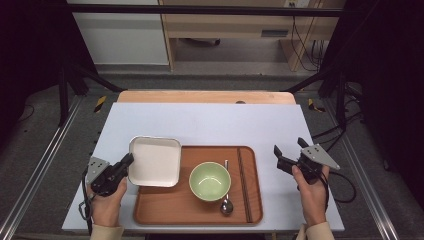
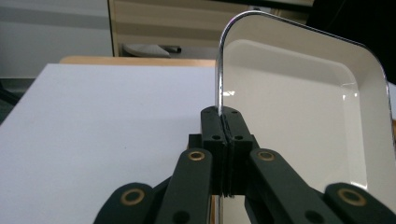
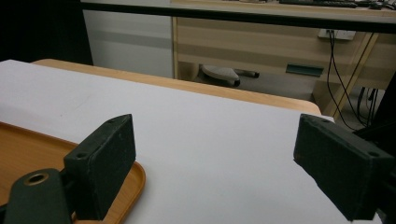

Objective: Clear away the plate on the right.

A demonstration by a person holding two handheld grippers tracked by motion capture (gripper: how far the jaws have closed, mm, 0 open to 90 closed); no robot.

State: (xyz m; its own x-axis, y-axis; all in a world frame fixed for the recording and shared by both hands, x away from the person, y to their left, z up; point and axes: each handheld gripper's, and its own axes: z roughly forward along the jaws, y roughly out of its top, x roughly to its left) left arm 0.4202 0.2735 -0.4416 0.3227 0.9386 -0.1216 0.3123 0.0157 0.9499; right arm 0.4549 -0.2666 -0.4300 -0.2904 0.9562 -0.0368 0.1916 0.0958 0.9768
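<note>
A white square dish with rounded corners lies partly over the left end of the brown tray. My left gripper is shut on the dish's left rim. In the left gripper view its two black jaws pinch the thin rim, and the dish's inside shows bare to their right. My right gripper stands open over the white tabletop, just right of the tray, with nothing between its jaws.
On the brown tray stand a green bowl, a metal spoon and a pair of dark chopsticks. The tray's corner lies beside my right gripper's left jaw. A white mat covers the wooden table.
</note>
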